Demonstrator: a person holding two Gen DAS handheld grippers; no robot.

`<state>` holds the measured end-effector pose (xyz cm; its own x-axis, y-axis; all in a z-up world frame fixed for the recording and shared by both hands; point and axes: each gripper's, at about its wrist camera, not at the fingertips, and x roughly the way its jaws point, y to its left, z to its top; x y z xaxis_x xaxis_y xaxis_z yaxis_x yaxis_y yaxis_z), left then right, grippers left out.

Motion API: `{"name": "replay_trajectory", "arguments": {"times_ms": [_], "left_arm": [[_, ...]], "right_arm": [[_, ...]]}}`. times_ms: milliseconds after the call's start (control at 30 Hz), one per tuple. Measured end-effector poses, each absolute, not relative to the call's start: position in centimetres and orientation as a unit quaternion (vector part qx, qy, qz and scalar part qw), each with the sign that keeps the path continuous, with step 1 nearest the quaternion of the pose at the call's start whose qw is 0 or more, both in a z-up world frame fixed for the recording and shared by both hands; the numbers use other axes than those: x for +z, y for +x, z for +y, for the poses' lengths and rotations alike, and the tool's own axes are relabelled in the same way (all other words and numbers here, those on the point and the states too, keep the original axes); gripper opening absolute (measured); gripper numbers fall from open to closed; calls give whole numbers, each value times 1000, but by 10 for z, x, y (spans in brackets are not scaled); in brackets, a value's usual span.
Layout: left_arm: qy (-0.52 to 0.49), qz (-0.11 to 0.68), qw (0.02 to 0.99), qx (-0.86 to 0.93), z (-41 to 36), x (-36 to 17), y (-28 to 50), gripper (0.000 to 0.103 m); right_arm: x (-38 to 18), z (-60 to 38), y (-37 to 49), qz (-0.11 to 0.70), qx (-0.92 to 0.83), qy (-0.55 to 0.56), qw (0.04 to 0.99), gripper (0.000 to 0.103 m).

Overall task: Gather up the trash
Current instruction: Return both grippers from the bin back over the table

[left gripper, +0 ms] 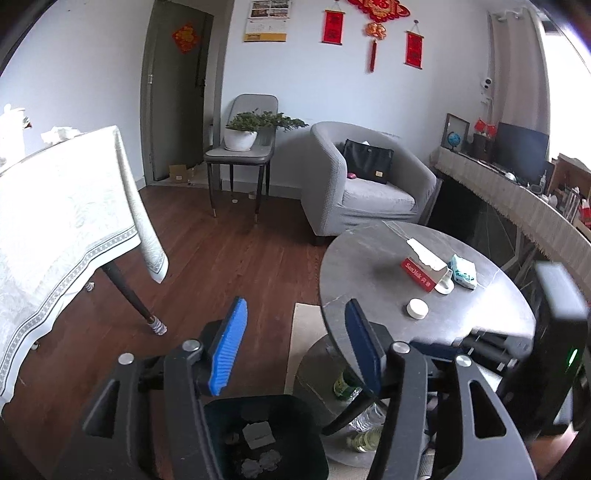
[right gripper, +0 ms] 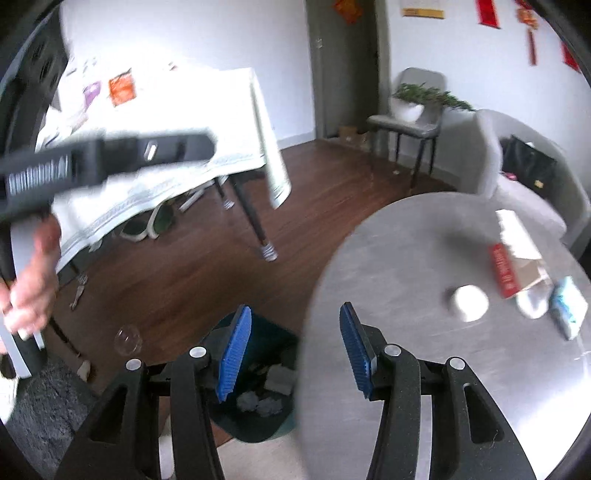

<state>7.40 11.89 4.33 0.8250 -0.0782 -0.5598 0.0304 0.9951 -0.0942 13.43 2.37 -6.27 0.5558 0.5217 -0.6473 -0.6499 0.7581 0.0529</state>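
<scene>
Both the left gripper (left gripper: pixel 295 343) and right gripper (right gripper: pixel 293 349) have wide-apart, empty blue fingers (left gripper: pixel 229 343). Below sits a dark square bin (left gripper: pixel 266 435) with crumpled scraps. On the round grey counter (left gripper: pixel 369 266), a red-and-white torn box (left gripper: pixel 424 267) lies flat, slanting.

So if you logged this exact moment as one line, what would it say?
task: collect trash | left gripper: open, empty, above bin | right gripper: open, empty | bin: holds crumpled paper | round table: red box, white lid

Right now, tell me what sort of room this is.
Likely a home living room: a grey armchair, a round coffee table, and red festive wall hangings.
</scene>
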Motion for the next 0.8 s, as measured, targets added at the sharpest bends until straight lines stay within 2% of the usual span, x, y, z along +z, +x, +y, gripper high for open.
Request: {"name": "replay_trajectory", "arguments": {"times_ms": [467, 800], "left_arm": [[-12, 310, 948, -73, 77, 26, 99, 77], [12, 329, 938, -106, 48, 12, 120, 85]], "right_arm": [[-38, -68, 182, 306, 245, -33, 919, 51], [-44, -98, 198, 307, 219, -19, 926, 66]]}}
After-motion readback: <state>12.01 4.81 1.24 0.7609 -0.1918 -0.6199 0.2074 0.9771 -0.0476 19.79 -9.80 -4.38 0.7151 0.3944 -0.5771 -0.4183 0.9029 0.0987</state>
